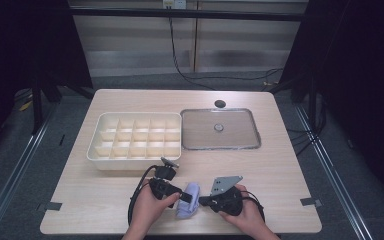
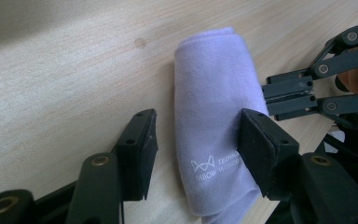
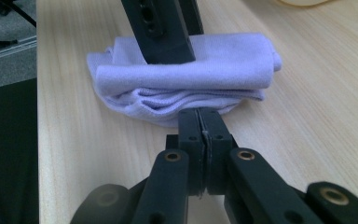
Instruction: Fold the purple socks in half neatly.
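Observation:
A folded lavender cloth [image 1: 189, 200] [image 2: 214, 116] [image 3: 186, 74] lies near the table's front edge, between my two grippers. My left gripper [image 1: 181, 196] [image 2: 196, 128] is open and straddles the cloth: one pad rests against its right side, the other stands apart on bare wood. My right gripper [image 1: 203, 201] [image 3: 199, 114] is shut, and its tips touch the cloth's folded edge. Whether a layer is pinched between them I cannot tell. In the left gripper view, the right gripper [image 2: 266, 92] meets the cloth from the right.
A white box [image 1: 93, 146] with several compartments sits at mid-table on the left. Beside it lies a flat clear lid [image 1: 240, 142] with a small knob. A dark round hole [image 1: 220, 103] marks the far edge. Both of the person's hands are close to the front edge.

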The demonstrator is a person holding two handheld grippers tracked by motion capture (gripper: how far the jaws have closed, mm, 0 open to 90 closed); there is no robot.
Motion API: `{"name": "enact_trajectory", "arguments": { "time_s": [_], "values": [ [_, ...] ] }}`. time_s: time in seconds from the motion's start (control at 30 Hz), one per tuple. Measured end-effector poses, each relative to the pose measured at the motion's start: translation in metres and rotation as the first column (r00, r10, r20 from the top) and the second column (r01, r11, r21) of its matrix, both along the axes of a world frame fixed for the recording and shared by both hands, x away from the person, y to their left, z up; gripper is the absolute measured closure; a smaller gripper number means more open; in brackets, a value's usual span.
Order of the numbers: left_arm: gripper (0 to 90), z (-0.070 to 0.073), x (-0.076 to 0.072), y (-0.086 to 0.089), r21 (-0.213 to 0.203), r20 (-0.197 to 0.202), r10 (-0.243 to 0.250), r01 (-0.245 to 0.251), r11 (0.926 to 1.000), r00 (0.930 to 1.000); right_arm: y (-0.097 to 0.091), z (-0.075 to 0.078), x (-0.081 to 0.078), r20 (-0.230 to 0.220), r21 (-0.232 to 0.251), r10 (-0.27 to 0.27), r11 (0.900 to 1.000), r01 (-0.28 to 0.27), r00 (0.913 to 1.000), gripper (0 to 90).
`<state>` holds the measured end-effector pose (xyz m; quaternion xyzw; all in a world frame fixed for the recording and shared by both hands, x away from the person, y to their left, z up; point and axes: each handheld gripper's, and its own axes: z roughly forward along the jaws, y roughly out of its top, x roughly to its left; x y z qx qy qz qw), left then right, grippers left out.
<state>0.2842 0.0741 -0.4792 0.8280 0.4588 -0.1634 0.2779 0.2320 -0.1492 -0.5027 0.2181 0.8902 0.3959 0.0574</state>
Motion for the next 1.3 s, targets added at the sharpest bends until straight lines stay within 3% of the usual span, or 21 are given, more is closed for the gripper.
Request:
{"name": "enact_trajectory", "arguments": {
  "time_s": [0.67, 0.8, 1.3],
  "values": [
    [47.8, -0.0033, 0.0004, -0.002, -0.041, -0.036, 0.003, -0.005, 0.9992, 0.9993, 0.0015, -0.0013, 0.0007, 0.008, 0.01, 0.0, 1.0, 0.0, 1.0, 88.6],
    [47.6, -0.0037, -0.0005, -0.0035, -0.067, -0.051, -0.004, 0.001, 0.9978, 0.9987, 0.0021, -0.0014, -0.0001, 0.005, 0.012, -0.006, 0.9999, 0.006, 1.0, 88.7],
    [50.2, -0.0032, 0.0006, -0.004, -0.097, -0.043, 0.014, -0.018, 0.9952, 0.999, 0.0051, -0.0017, -0.0019, 0.004, 0.018, -0.002, 0.9998, 0.002, 1.0, 88.6]
  ]
}}
